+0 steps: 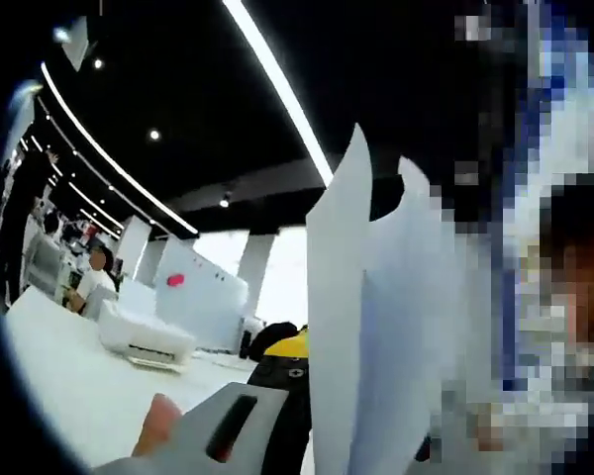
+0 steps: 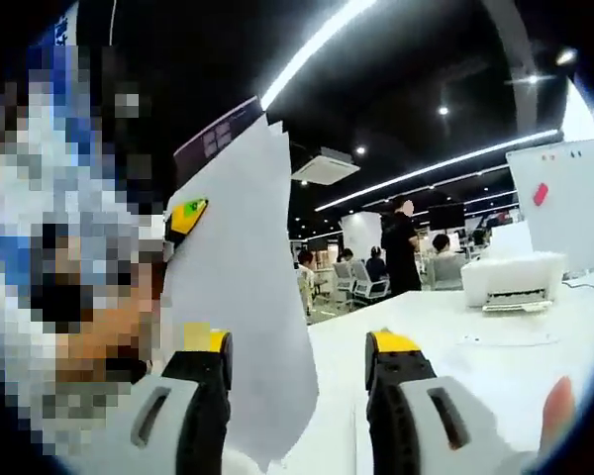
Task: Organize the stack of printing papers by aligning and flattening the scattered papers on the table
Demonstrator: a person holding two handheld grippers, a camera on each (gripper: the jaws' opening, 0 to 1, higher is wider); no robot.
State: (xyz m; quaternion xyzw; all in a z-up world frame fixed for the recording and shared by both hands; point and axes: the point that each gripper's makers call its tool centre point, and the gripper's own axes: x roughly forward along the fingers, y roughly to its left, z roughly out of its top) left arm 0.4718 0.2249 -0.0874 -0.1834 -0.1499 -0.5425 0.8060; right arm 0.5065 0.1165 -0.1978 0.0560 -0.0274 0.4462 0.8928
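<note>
- right hand-held gripper [image 2: 297, 381] released, jaws parted in the right gripper view, yellow-tipped; a sheaf of papers [image 2: 240, 327] standing upright just beside the left jaw, lower edge dropping between the jaws, not pinched by them.
- left hand-held gripper [image 1: 277, 416] low in the left gripper view, one grey jaw and a black-and-yellow part visible; clenched or released, cannot tell; the same papers [image 1: 371, 327] standing on edge just right of it, top corners fanned apart.
- yellow-and-black tip [image 2: 186, 216] seen at the far edge of the sheaf in the right gripper view, seemingly the other gripper steadying it from behind.
- papers held upright above the white tabletop [image 2: 495, 366], sheets uneven at the top, so alignment judged unfinished.
- risks from here: sheaf slipping sideways and splaying again, since the right jaws stand wide and give no support; sheets buckling or creasing if tapped down while tilted; corners folding if squeezed before edges are level; loose sheets sliding off if the grip behind is weak.
- white printer [image 2: 513, 280] farther back on the tabletop, well apart from the sheaf; people seated and standing in the background.
</note>
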